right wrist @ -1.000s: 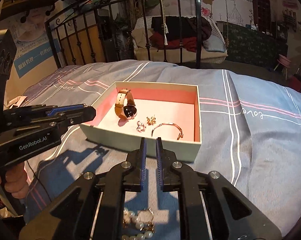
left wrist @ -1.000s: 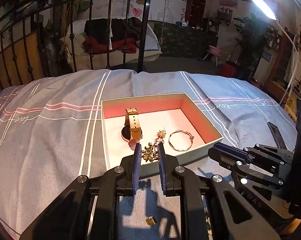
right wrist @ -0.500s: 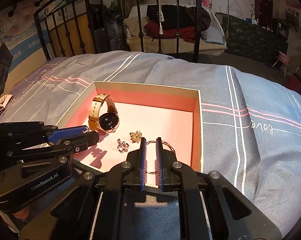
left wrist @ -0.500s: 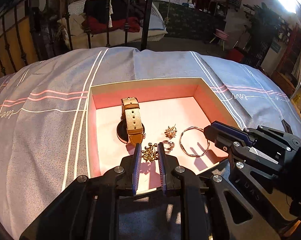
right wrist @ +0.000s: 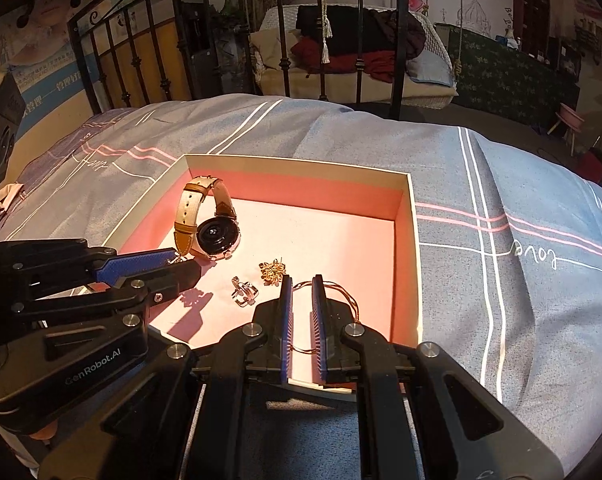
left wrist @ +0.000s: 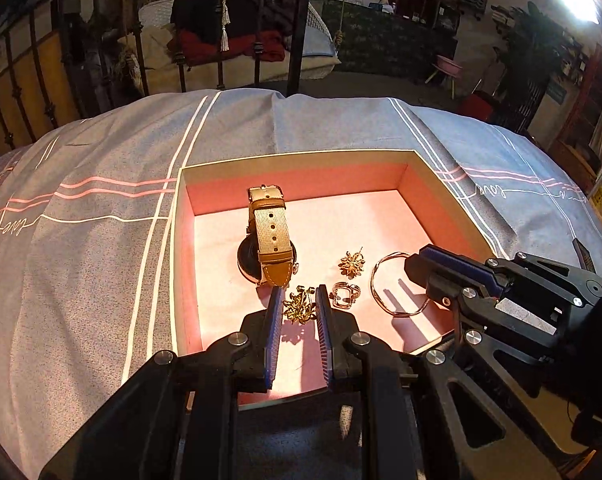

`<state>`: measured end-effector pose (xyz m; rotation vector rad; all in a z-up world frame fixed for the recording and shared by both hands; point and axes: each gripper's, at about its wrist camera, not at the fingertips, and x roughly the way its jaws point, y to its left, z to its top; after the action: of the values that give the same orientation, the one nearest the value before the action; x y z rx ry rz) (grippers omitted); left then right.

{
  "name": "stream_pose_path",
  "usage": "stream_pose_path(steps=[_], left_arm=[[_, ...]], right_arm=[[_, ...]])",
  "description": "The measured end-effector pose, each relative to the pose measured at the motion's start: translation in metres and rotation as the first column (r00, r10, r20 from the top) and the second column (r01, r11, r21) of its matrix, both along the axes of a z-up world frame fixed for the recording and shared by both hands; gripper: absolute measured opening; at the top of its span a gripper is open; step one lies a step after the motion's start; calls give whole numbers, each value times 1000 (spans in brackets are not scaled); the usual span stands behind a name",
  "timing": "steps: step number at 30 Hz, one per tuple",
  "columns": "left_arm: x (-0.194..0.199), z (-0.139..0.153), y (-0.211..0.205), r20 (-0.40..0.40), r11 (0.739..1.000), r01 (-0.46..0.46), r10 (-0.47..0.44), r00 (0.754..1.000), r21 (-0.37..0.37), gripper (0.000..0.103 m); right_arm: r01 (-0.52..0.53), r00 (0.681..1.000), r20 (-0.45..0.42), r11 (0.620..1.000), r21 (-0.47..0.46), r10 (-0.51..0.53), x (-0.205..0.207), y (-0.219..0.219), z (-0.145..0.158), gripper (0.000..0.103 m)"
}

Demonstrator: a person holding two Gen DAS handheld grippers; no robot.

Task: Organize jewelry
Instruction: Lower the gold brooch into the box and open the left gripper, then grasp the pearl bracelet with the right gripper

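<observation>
An open box [left wrist: 297,157] with a pink lining lies on the bed; it also shows in the right wrist view [right wrist: 301,159]. In it lie a tan-strap watch [left wrist: 269,236], a gold flower earring [left wrist: 351,264], a silver ring [left wrist: 344,295] and a thin bangle [left wrist: 397,312]. My left gripper [left wrist: 299,300] is shut on a gold flower brooch [left wrist: 299,305], held low over the box floor. My right gripper [right wrist: 301,286] is over the bangle [right wrist: 343,292], jaws narrowly apart, nothing visibly gripped.
The bed has a grey cover with white and pink stripes [left wrist: 101,240]. A black iron bed frame [right wrist: 285,40] stands behind it. Beyond it lies a cushioned seat with clothes [left wrist: 237,40].
Both grippers have moved forward from the near side of the box to over its inside. The left gripper keeps the gold brooch between its fingers.
</observation>
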<state>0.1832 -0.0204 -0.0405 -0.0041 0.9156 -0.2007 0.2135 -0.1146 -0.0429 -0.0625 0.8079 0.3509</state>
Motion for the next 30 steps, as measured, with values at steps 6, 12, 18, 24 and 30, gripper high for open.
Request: stream_pose_path(steps=[6,12,18,24,30], left_arm=[[0,1,5,-5,1000,-20,20,1000,-2,21],[-19,26,17,65,998,-52,54,996,-28,55],[-63,43,33,124,996,-53,63,990,-78,73],[-108,12,32,73,997,-32,36,997,-64,74],[-127,-12,19,47,1000,1,0,999,-23,74]], right_arm=[[-4,1000,7,1000,-2,4,-2,0,1,11],[22,997,74,1000,-17,-21,-18,-6,15,51],[82,988,133,996,17,-84,-61,-31,32,66],[127,989,66,989,74,-132,-112,-60,13,66],[91,996,-12,991,99,-91,-149,-59,-14,60]])
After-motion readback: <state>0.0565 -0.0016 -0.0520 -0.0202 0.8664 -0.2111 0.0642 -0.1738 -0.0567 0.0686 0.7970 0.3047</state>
